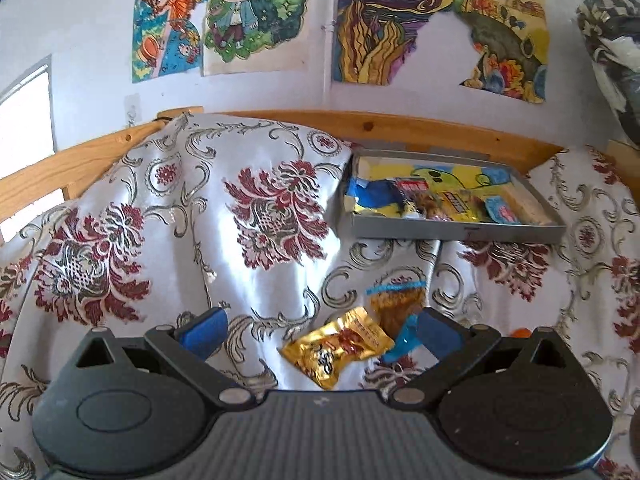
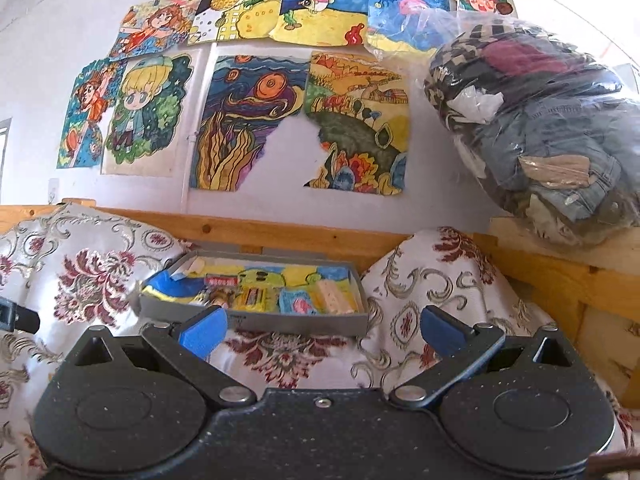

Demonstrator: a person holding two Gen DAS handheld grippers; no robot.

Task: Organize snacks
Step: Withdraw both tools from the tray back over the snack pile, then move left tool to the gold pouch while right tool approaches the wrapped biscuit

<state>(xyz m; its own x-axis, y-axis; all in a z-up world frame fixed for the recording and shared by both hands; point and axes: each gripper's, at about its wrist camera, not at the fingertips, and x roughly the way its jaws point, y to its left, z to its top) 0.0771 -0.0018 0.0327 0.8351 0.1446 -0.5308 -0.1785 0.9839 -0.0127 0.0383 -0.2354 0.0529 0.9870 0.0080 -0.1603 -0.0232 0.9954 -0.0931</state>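
Observation:
A shallow grey tray rests on the floral cloth against the wooden rail and holds several snack packets in yellow, blue and red. On the cloth in front of it lie a gold snack packet and a brown packet with blue ends. My left gripper is open just above the cloth; the gold packet sits between its fingers, and the brown packet touches the right blue pad. My right gripper is open and holds nothing, a short way in front of the tray.
A white cloth with red floral patterns covers the lumpy surface. A wooden rail runs behind it below a wall of colourful drawings. A clear plastic bag of clothes sits on a wooden ledge at the right.

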